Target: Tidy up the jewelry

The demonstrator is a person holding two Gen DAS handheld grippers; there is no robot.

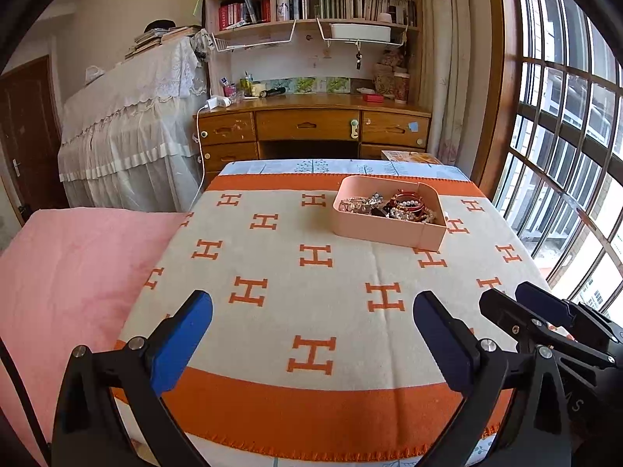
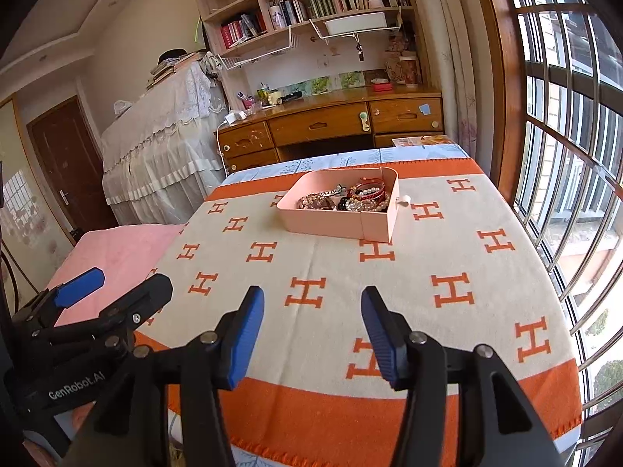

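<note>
A pink tray (image 1: 373,229) (image 2: 323,223) rests on the far part of an orange and cream blanket (image 1: 311,288) (image 2: 342,272) printed with H shapes. Inside lie several bracelets (image 1: 405,206) (image 2: 358,196) of pearls, red cord and beads. My left gripper (image 1: 313,334) hovers over the near part of the blanket, open, with nothing between its blue pads. My right gripper (image 2: 311,330) is beside it on the right, also open and empty. In the left wrist view the right gripper (image 1: 521,303) shows at the lower right; in the right wrist view the left gripper (image 2: 117,284) shows at the lower left.
A pink bedcover (image 1: 70,272) lies left of the blanket. Behind the bed stand a wooden desk (image 1: 311,124) with drawers, bookshelves (image 1: 311,0) above it and a lace-covered piece of furniture (image 1: 132,124). A barred window (image 1: 564,136) runs along the right.
</note>
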